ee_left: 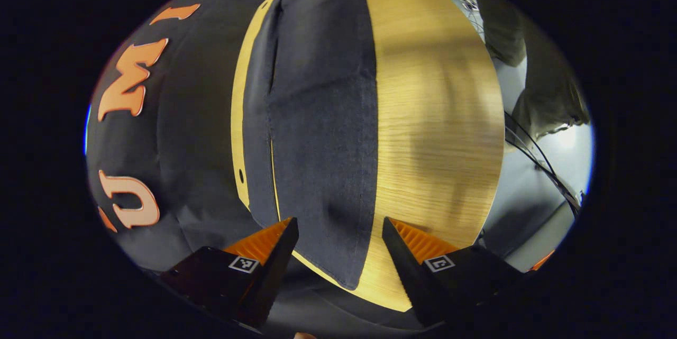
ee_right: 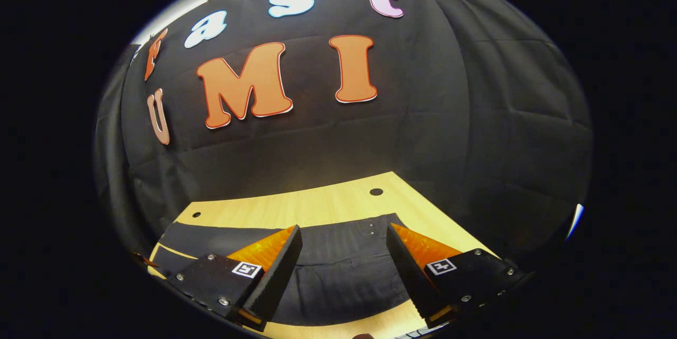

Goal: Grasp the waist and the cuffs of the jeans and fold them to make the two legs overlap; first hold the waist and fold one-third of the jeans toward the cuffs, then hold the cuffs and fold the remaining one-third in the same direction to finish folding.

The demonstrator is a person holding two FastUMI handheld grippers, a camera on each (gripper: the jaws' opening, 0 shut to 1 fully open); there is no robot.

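Two grippers, both with nothing between their fingers. Dark jeans (ee_left: pixel 317 117) lie flat on the wooden table (ee_left: pixel 439 117), stretched lengthwise away from the left gripper (ee_left: pixel 338 238); in the right gripper view the jeans (ee_right: pixel 338 265) spread across the table (ee_right: pixel 317 204) just below the right gripper (ee_right: pixel 344 246).

Handling, as a judgement: denim is soft but heavy-ish and limp. It should drape, not slide, so take it at the thick hems, the waist and the cuffs, with a deep pinch.

Left fingers (ee_left: pixel 275 246) stand wide apart above the near end of the jeans, touching no cloth as far as the fisheye lets me judge. Right fingers (ee_right: pixel 280 254) are equally wide, hovering over what looks like the waist end; contact unclear.
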